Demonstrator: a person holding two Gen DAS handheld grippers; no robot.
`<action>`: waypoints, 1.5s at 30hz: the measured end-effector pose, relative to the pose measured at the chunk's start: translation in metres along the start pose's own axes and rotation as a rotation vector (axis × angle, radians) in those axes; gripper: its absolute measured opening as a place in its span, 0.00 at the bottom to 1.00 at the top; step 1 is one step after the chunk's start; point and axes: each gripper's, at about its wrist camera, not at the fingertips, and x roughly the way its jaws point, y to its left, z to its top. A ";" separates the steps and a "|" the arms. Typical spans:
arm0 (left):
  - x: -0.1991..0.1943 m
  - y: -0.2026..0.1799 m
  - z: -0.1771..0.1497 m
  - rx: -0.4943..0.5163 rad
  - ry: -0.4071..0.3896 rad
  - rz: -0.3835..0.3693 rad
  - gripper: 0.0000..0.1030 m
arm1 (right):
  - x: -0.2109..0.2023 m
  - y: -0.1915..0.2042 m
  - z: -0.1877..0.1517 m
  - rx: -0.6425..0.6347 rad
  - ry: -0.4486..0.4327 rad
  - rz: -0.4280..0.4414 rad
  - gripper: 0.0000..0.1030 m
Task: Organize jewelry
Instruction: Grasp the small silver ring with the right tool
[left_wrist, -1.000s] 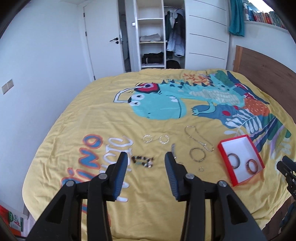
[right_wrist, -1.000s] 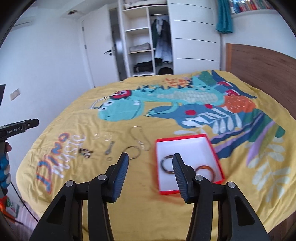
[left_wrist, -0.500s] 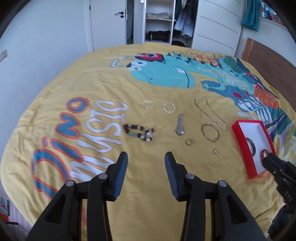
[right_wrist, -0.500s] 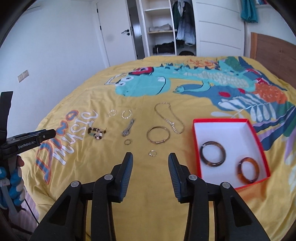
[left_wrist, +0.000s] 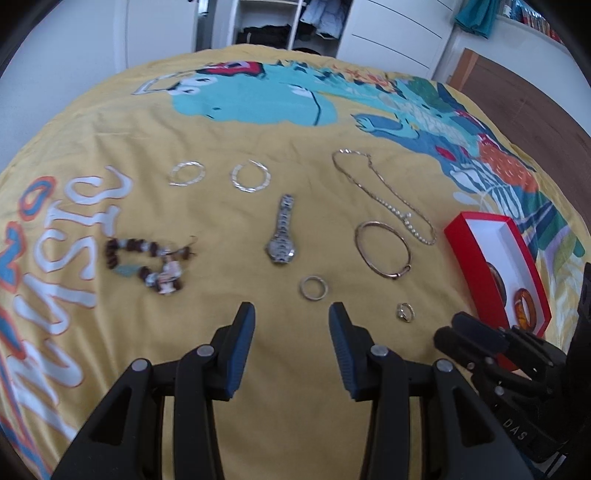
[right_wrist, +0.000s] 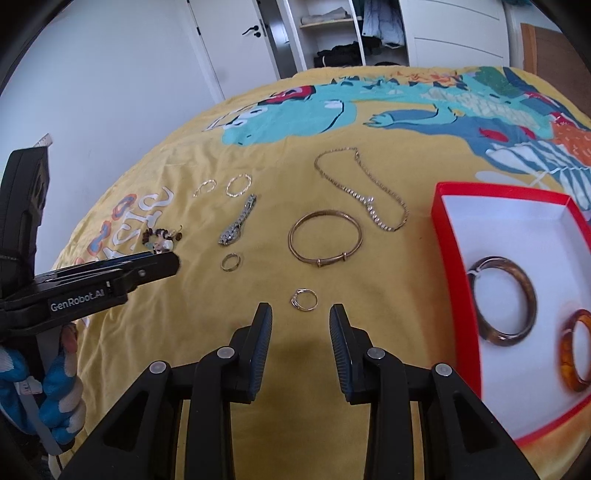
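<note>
Jewelry lies spread on a yellow bedspread. My right gripper (right_wrist: 301, 314) hovers just short of a small stone ring (right_wrist: 304, 299); its jaws are closing, with nothing between them. A gold bangle (right_wrist: 325, 236) and a chain necklace (right_wrist: 364, 192) lie beyond it. The red box (right_wrist: 448, 277) on the right holds two brown bangles (right_wrist: 502, 302). My left gripper (left_wrist: 291, 314) is open and empty, near a plain ring (left_wrist: 313, 288). Beyond it lie a watch (left_wrist: 282, 236), a bead bracelet (left_wrist: 147, 262) and two hoop earrings (left_wrist: 218, 175).
The bedspread carries a dinosaur print and "Dino Music" lettering. A white wall and door (right_wrist: 229, 44) stand behind the bed, with an open wardrobe (right_wrist: 332, 33). A wooden headboard (left_wrist: 517, 92) is at the right. A gloved hand (right_wrist: 55, 380) holds the left gripper.
Both grippers have come down and forward toward the bed, so the jewelry looms larger. The right gripper's jaws have narrowed. The left jaws keep the same gap.
</note>
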 end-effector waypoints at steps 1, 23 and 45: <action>0.006 -0.002 0.000 0.009 0.008 -0.006 0.39 | 0.005 -0.001 0.000 0.000 0.005 0.002 0.31; 0.054 -0.008 0.002 0.089 0.017 0.009 0.32 | 0.053 -0.008 0.000 -0.020 0.013 0.033 0.31; 0.047 0.011 -0.004 -0.015 -0.051 -0.045 0.18 | 0.054 -0.008 -0.003 -0.013 -0.021 0.048 0.19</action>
